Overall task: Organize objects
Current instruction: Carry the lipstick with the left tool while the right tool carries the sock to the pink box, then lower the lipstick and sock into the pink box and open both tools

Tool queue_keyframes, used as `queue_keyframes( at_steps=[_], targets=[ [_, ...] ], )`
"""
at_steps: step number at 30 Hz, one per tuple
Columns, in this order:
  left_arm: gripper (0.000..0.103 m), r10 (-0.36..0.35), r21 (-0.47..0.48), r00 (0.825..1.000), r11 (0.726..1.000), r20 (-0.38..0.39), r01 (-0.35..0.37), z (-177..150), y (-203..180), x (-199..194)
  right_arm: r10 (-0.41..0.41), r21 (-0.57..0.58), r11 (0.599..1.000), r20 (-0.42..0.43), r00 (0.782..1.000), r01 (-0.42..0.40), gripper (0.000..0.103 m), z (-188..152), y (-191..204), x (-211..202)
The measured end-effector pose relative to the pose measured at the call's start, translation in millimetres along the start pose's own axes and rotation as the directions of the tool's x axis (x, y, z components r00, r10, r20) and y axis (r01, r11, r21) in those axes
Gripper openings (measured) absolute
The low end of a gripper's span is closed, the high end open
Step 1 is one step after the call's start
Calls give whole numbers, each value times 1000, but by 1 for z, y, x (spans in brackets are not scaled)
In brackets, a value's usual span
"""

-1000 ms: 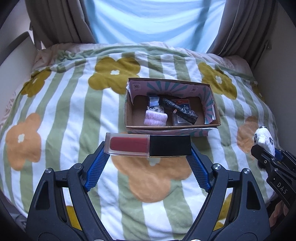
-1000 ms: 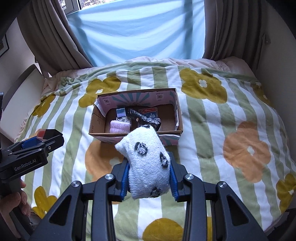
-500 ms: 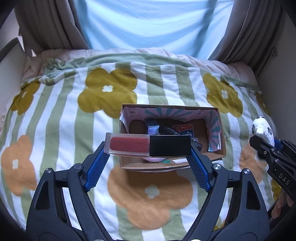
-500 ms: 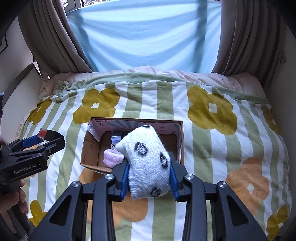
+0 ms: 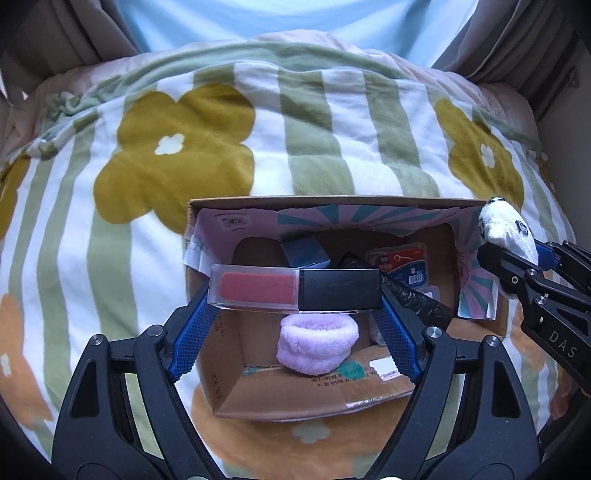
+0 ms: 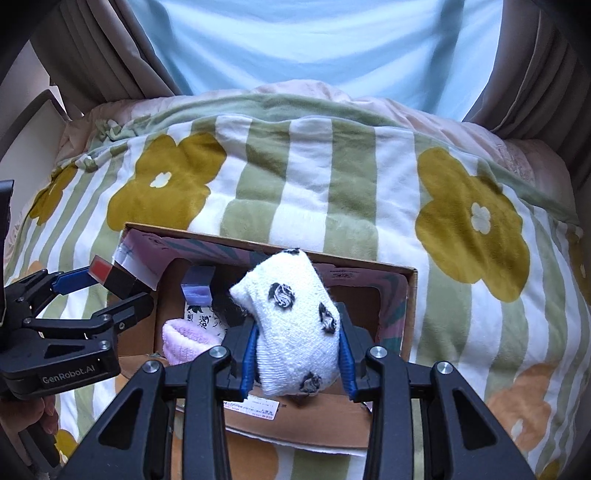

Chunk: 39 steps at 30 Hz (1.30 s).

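Left wrist view: the left gripper (image 5: pixel 295 291) clamps one glossy rectangular lip-gloss tube (image 5: pixel 295 290) crosswise at frame centre, above one cardboard box (image 5: pixel 295 402) holding one fluffy lilac roll (image 5: pixel 317 347).

Right wrist view: the right gripper (image 6: pixel 297 354) squeezes one knitted white sock bundle (image 6: pixel 291 325), black-spotted, lower centre, over the same box on the plush striped blanket (image 6: pixel 369 177).

Soft bluish daylight comes through the pale sheer curtain (image 5: pixel 295 22) behind the bed — bright there, nearly washed out. The flowered blanket (image 5: pixel 325 122) below it is evenly lit, with mild shadow inside the cardboard box (image 5: pixel 332 205). Both views bow strongly — edges away from the box curve and darken to black corners. Focus is sharp, without motion blur.
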<state>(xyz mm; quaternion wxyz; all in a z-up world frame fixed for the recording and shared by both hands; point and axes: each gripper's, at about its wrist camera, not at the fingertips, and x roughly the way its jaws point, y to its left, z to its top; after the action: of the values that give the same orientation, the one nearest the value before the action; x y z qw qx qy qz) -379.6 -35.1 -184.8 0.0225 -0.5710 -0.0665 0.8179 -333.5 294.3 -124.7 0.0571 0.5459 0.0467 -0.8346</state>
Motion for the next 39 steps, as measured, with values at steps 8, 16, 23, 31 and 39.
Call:
queue_keyframes(
  at_steps=[8, 16, 23, 31, 39],
  targets=[
    [81, -9, 39, 996, 999, -91, 12, -5, -7, 53, 15, -24, 1000, -103, 995, -18, 33, -7, -5, 50],
    [81, -15, 56, 991, 998, -130, 22, -5, -12, 67, 50, -10, 999, -133, 990, -52, 33, -1, -13, 63],
    [103, 26, 180, 991, 984, -134, -1, -21, -27, 60, 54, 44, 998, -134, 990, -48, 79, 6, -16, 66],
    [103, 14, 200, 989, 980, -150, 16, -34, -33, 65, 66, 85, 995, -135, 989, -54, 102, 6, -14, 66],
    [103, 3, 206, 992, 978, -123, 22, -30, -36, 49, 54, 90, 995, -121, 991, -43, 102, 8, -14, 52]
  ],
)
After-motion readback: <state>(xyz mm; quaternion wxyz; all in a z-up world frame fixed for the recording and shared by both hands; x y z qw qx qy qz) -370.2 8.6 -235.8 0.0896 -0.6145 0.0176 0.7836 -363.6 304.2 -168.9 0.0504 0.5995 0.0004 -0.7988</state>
